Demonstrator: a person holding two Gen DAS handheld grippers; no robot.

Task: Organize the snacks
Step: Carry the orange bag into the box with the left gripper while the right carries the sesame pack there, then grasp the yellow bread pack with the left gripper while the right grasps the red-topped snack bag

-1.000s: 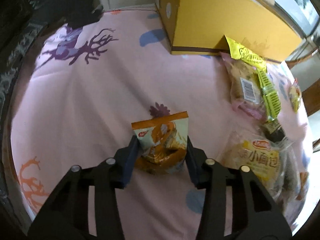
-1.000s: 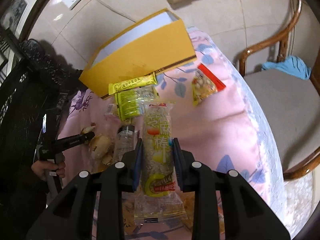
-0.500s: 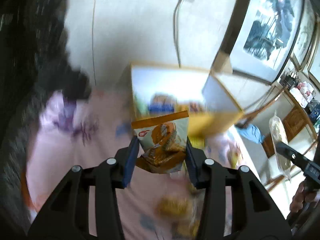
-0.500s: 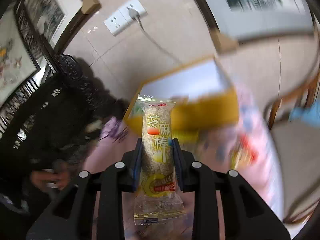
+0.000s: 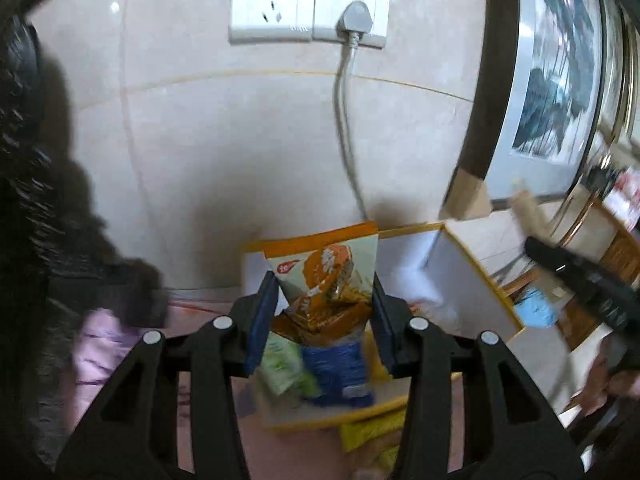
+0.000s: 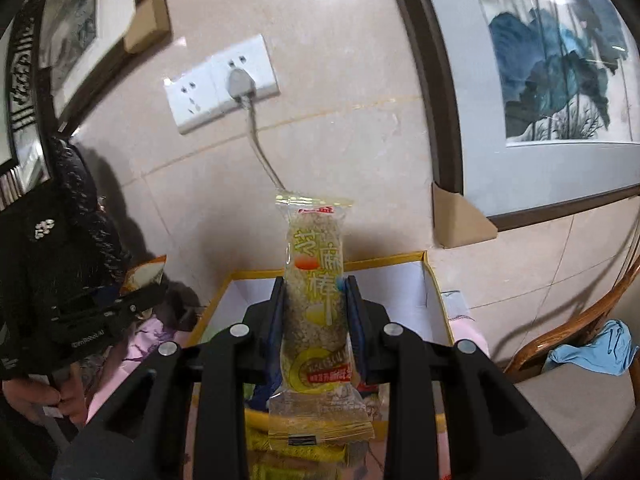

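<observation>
My left gripper (image 5: 323, 300) is shut on an orange and pale snack packet (image 5: 328, 276) and holds it in the air over the open yellow box (image 5: 476, 276). A blue packet (image 5: 336, 368) and a green packet (image 5: 284, 372) lie in the box. My right gripper (image 6: 315, 304) is shut on a long clear sesame-stick packet (image 6: 316, 300), held upright above the same yellow box (image 6: 434, 280). The left gripper with its packet shows at the left of the right wrist view (image 6: 116, 304).
A tiled wall with sockets (image 5: 308, 8) and a plugged cable stands behind the box. Framed pictures (image 6: 560, 60) hang on it. A wooden chair (image 6: 576, 336) with a blue cloth (image 6: 600, 348) is at the right. The pink tablecloth (image 5: 120, 344) lies below.
Both grippers have lifted their packets off the table and tilted up toward the wall, moving over the open yellow box. Both grips have held.
</observation>
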